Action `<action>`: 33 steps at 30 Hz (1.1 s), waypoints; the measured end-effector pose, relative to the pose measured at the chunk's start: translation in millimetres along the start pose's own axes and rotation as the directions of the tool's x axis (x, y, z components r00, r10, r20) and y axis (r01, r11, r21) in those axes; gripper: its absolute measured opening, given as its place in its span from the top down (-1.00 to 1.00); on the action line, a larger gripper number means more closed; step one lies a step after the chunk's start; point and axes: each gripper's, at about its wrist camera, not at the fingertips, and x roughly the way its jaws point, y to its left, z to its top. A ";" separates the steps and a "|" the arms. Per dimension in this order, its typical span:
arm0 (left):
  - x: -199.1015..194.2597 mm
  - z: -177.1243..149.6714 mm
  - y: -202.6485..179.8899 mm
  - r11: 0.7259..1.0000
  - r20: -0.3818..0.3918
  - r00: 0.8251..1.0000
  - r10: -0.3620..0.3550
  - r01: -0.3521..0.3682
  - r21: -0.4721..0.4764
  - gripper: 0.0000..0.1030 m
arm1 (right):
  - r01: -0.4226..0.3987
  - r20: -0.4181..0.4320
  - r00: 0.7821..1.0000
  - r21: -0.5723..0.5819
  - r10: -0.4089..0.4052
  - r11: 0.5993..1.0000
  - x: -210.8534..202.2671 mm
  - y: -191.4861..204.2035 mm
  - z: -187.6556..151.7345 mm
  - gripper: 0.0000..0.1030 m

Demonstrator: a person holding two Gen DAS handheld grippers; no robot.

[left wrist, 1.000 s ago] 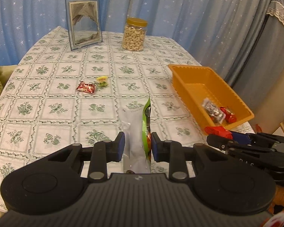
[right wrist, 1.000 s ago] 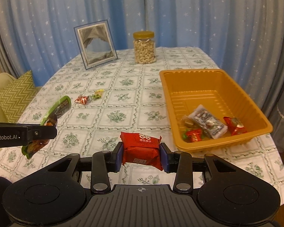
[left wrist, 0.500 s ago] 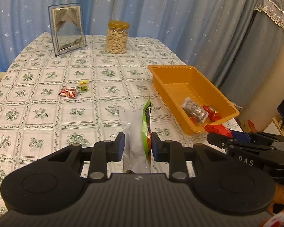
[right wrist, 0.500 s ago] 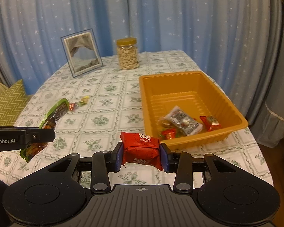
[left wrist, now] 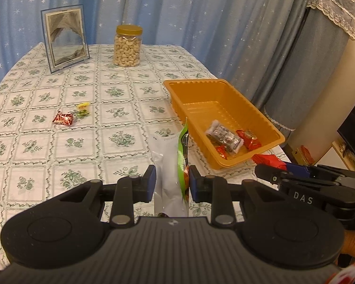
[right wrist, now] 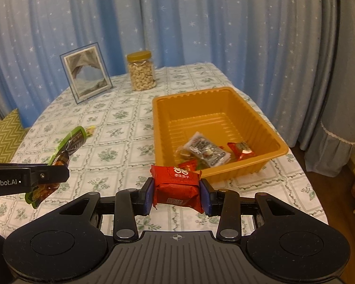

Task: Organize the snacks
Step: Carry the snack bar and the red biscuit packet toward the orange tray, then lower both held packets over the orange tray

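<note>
My left gripper is shut on a white and green snack pouch, held upright above the table's near edge; the pouch also shows in the right wrist view. My right gripper is shut on a red snack packet, held just short of the near rim of the orange tray. The tray holds several wrapped snacks. A small red candy and a yellow-green candy lie on the tablecloth at the left.
A jar of cashews and a framed picture stand at the table's far side before blue curtains. A green zigzag cushion lies left of the table. The tray sits near the table's right edge.
Both grippers have pulled back and risen, still holding their snacks. The table and tray look farther off, and the view has swung to the right.
</note>
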 end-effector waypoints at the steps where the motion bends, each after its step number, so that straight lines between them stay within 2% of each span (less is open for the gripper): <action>1: 0.8 0.2 -1.6 1.000 -0.001 1.000 -0.003 0.003 0.002 0.50 | 0.002 0.000 1.000 0.004 -0.002 1.000 0.1 -1.5 0.6 0.22; 33: 40.8 22.1 -41.1 0.996 -0.018 0.996 -0.082 0.083 0.032 0.50 | 0.073 0.011 0.997 0.089 -0.074 0.993 4.4 -49.9 10.9 0.22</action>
